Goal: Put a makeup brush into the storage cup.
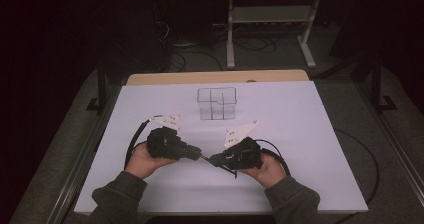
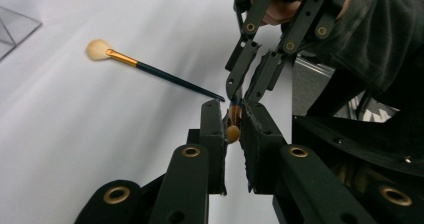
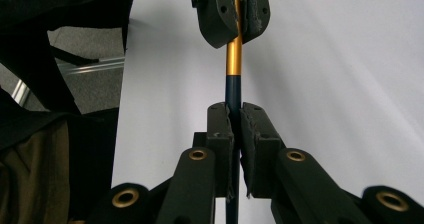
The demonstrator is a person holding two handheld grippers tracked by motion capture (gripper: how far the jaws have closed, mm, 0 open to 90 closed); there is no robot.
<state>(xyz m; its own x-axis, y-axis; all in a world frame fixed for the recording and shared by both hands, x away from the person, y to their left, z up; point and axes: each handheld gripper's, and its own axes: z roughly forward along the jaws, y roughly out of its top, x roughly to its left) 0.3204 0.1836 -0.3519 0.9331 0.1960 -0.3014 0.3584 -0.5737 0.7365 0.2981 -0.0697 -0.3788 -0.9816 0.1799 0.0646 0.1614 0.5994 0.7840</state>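
Two hand-held grippers meet tip to tip over the near half of the white desk (image 1: 300,134), on the person's side of the clear divided box (image 1: 216,103) that stands toward the far edge. Between them they share one small brush (image 3: 233,79): a dark blue handle, a gold ferrule and a tan tuft.

The right gripper (image 3: 234,126) has its jaws clenched on the dark handle, which runs straight up between them in the right gripper view. Above it, the left gripper (image 3: 235,14) grasps the same brush at the ferrule end, its jaws closed around the gold band. In the left gripper view the tan tuft shows just inside the left gripper's (image 2: 232,129) own jaws, with the right gripper (image 2: 246,91) coming down from above to meet them. In the high view the brush itself is too small to make out clearly; it seems to span the short gap where the left gripper (image 1: 200,154) and right gripper (image 1: 212,159) face each other.

A second brush (image 2: 150,71) lies flat on the desk, nearer the clear box (image 2: 15,26) than the held one, with its pale fluffy head toward the box and its thin dark handle tip ending close beside the left gripper's jaws, apart from them as far as one can tell.
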